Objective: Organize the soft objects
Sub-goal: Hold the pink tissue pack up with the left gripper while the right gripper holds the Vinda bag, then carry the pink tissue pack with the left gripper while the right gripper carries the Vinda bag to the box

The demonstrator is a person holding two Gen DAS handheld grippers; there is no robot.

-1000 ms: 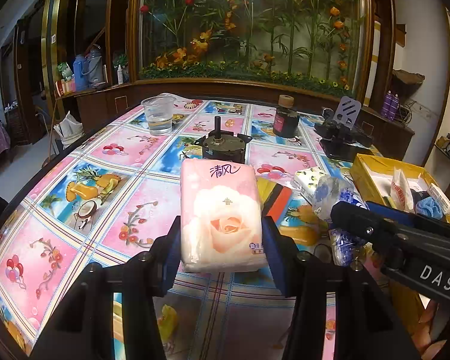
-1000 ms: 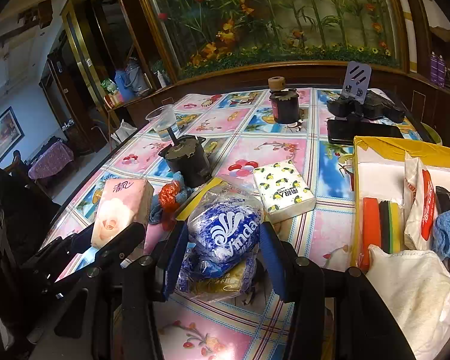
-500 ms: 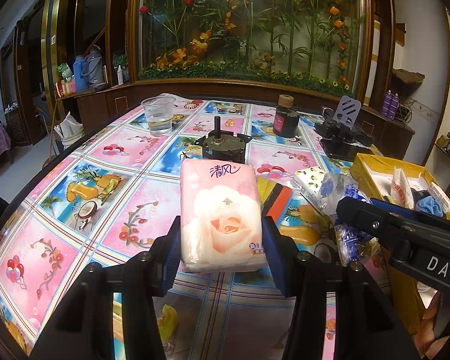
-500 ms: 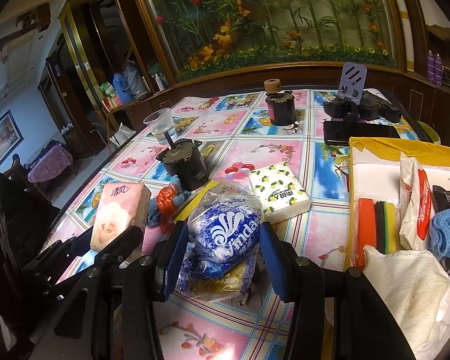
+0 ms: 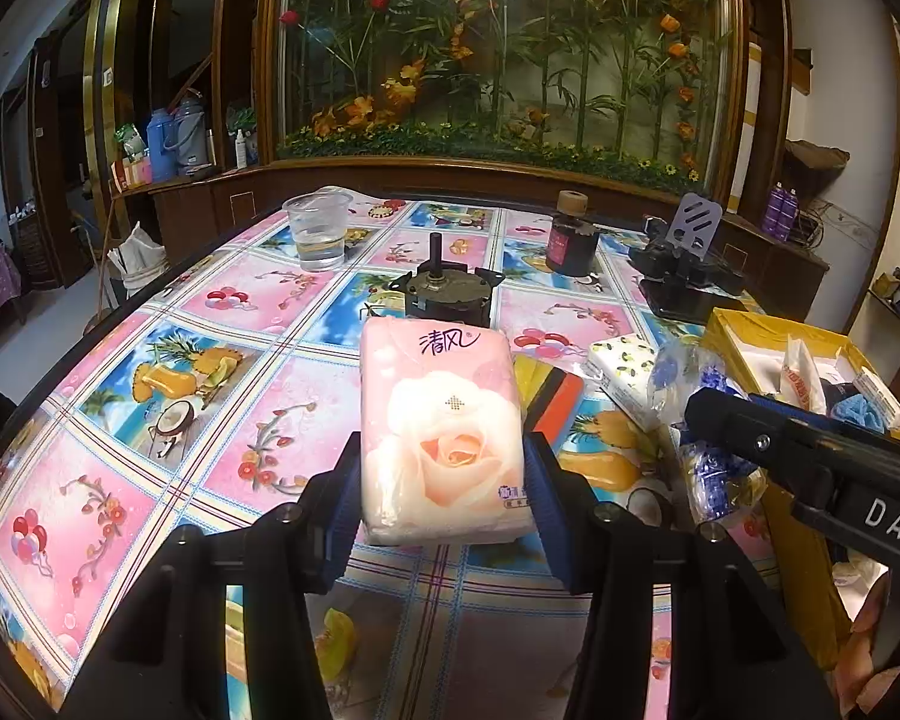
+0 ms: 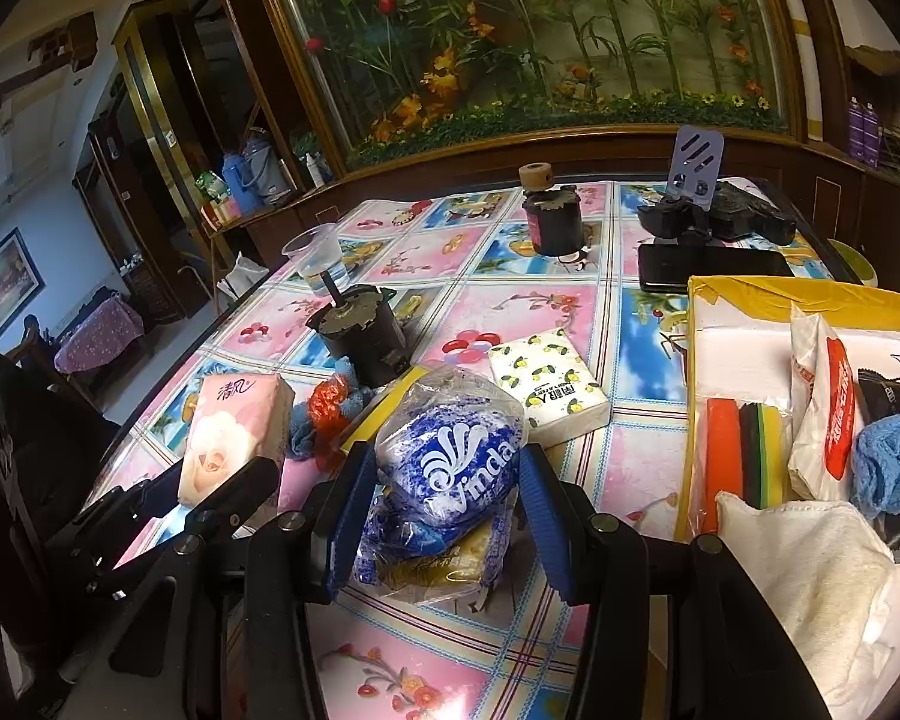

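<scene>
Holding a pink tissue pack [image 5: 444, 432] between its blue pads, the left gripper [image 5: 444, 498] is closed on the lower part of the pack, and the pack points toward the middle of the table [image 5: 258, 312]. The right gripper [image 6: 444, 498] is closed in the same way on a clear bag of blue Vinda tissues [image 6: 450, 456], close to the near edge of the table. I cannot tell if the bag is lifted or touches the cloth.

Beside the right gripper, at the right edge of the table, the yellow box [image 6: 768, 294] already contains several soft things: coloured sponges [image 6: 744, 456], a white and red packet [image 6: 822, 414], a blue cloth [image 6: 888, 468] and a white towel [image 6: 810, 564].

On the table remain a lemon-print tissue pack [image 6: 549, 384], an orange and blue bundle [image 6: 324, 408] near the black motor [image 6: 360, 330], and a yellow sponge partly hidden behind the bag.

I judge the task about half done: both held packs and these remaining things must go into the box.
</scene>
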